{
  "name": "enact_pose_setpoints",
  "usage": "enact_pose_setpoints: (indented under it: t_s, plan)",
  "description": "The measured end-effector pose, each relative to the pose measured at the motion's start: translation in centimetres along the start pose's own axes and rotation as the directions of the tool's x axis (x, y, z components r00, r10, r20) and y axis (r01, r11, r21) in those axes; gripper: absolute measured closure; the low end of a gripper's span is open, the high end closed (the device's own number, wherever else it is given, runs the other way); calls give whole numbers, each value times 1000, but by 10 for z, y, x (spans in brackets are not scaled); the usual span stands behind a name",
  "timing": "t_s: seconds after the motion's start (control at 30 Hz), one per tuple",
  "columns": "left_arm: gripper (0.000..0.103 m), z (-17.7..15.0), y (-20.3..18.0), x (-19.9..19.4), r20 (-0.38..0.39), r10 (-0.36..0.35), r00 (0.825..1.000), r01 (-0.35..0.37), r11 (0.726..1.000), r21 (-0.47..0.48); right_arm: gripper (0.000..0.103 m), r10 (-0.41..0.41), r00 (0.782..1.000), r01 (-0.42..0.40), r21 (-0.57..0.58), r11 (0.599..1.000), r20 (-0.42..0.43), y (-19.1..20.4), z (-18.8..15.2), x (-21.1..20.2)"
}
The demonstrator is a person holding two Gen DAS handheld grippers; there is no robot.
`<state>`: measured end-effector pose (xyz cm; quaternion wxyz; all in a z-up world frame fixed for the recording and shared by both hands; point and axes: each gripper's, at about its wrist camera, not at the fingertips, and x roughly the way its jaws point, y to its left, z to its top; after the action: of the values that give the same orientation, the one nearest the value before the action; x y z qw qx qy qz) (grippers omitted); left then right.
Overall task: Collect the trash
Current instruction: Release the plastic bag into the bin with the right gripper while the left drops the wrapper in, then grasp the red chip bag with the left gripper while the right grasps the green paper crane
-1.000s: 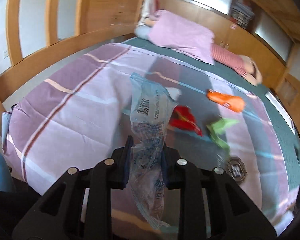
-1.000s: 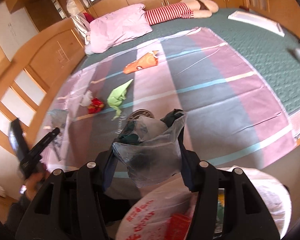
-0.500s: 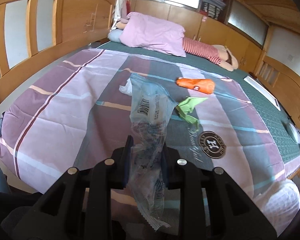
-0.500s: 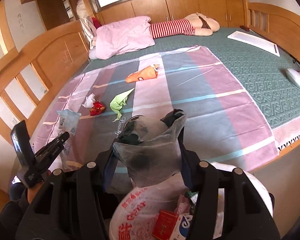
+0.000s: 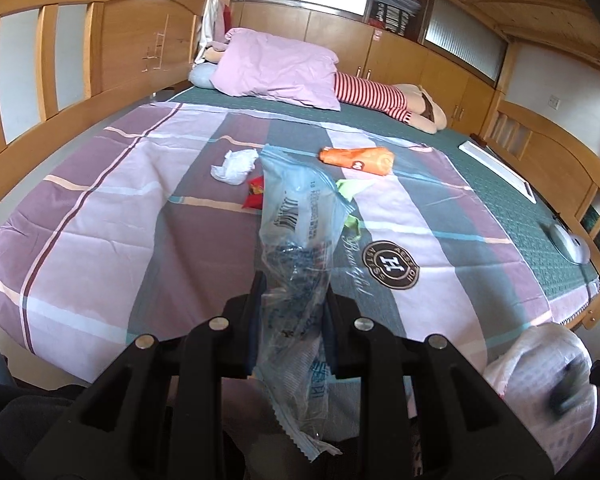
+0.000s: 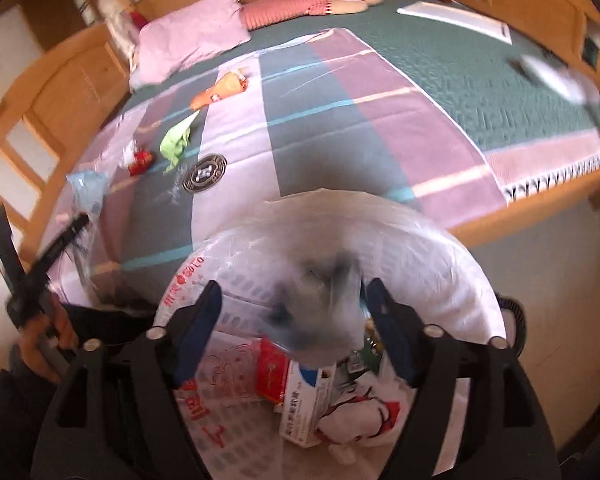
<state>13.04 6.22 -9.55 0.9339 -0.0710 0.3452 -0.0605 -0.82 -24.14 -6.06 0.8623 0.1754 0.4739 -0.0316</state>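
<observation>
My left gripper (image 5: 292, 300) is shut on a clear blue plastic wrapper (image 5: 296, 216) that sticks up over the foot of the bed. My right gripper (image 6: 292, 312) hangs over the white trash bag (image 6: 420, 264), its jaws opening. A blurred crumpled clear plastic clump (image 6: 320, 296) sits loose between them. On the striped sheet lie an orange wrapper (image 5: 356, 159), a white tissue (image 5: 236, 164), a red wrapper (image 5: 256, 194) and a green paper (image 5: 350, 188). The right wrist view shows the left gripper (image 6: 80, 220) at the far left, a hand holding it.
The trash bag (image 5: 540, 360) holds cartons and wrappers and stands on the floor by the bed's foot. A pink pillow (image 5: 276, 68) and a striped plush toy (image 5: 380, 96) lie at the head. Wooden bed rails (image 5: 540, 152) run along both sides. A white device (image 5: 568, 240) lies on the green mat.
The right gripper swung over the trash bag and its jaws widened, loosening the plastic clump. The left gripper carried the blue wrapper rightward along the bed's foot.
</observation>
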Motion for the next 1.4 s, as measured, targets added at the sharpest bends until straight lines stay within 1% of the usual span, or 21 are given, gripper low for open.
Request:
enact_pose_setpoints:
  t_s: [0.1, 0.17, 0.27, 0.33, 0.37, 0.43, 0.47, 0.53, 0.63, 0.7, 0.73, 0.77, 0.8, 0.83, 0.87, 0.97, 1.07, 1.17, 1.27, 1.33, 1.4]
  plan:
    - [77, -4, -2, -3, -11, -15, 1000, 15, 1000, -3, 24, 32, 998, -35, 53, 998, 53, -8, 3, -17]
    - [77, -7, -11, -13, -13, -39, 999, 40, 999, 9, 24, 26, 993, -35, 72, 997, 119, -12, 6, -31]
    - [77, -17, -42, -36, -27, -157, 987, 159, 984, 83, 24, 6, 972, -32, 107, 994, 233, -21, 9, -53]
    - [77, -26, -74, -54, -57, -275, 960, 281, 944, 171, 23, 1, 950, -52, 158, 986, 311, -32, 10, -69]
    - [77, -31, -90, -61, -85, -337, 938, 347, 915, 207, 23, 2, 942, -63, 174, 983, 334, -36, 10, -75]
    - [77, -41, -117, -70, -144, -415, 898, 439, 859, 262, 20, -16, 923, -73, 217, 974, 384, -46, 12, -87]
    - [77, -47, -129, -73, -173, -437, 883, 470, 834, 289, 19, -37, 918, -62, 235, 970, 394, -50, 13, -91]
    - [77, -60, -151, -76, -216, -457, 863, 506, 791, 345, 19, -74, 912, -42, 273, 961, 403, -59, 14, -96]
    - [77, -78, -176, -71, -271, -454, 849, 528, 745, 408, 19, -72, 916, -59, 312, 948, 395, -71, 13, -96]
    - [73, -84, -186, -67, -309, -463, 831, 555, 722, 413, 19, -76, 920, -54, 319, 946, 383, -75, 13, -94]
    - [62, -86, -190, -66, -322, -461, 827, 561, 716, 415, 19, -83, 923, -44, 318, 947, 376, -74, 13, -93]
    - [43, -88, -192, -67, -325, -465, 824, 566, 711, 417, 19, -89, 925, -35, 316, 948, 369, -74, 12, -91]
    - [33, -89, -192, -70, -318, -470, 823, 567, 709, 419, 19, -90, 927, -30, 312, 950, 364, -73, 13, -89]
    - [19, -89, -192, -71, -306, -476, 825, 565, 710, 420, 19, -87, 929, -30, 309, 951, 358, -72, 13, -87]
    - [15, -87, -189, -73, -286, -480, 829, 559, 716, 419, 19, -85, 931, -30, 306, 951, 355, -71, 14, -85]
    - [12, -79, -177, -70, -244, -464, 851, 524, 752, 399, 19, -74, 936, -34, 299, 954, 345, -66, 17, -79]
    - [9, -67, -161, -65, -189, -424, 886, 464, 818, 339, 19, -66, 939, -32, 280, 960, 336, -59, 21, -74]
    - [8, -53, -141, -54, -140, -358, 923, 384, 884, 266, 19, -76, 941, -13, 260, 965, 331, -53, 24, -70]
    - [8, -38, -119, -41, -95, -268, 959, 283, 931, 232, 19, -87, 943, 6, 245, 970, 321, -49, 27, -66]
    - [8, -26, -100, -28, -93, -230, 969, 244, 952, 186, 19, -89, 946, 14, 234, 972, 311, -48, 30, -60]
    - [8, -10, -77, -10, -113, -240, 964, 250, 965, 84, 19, -92, 949, 25, 218, 976, 300, -45, 33, -55]
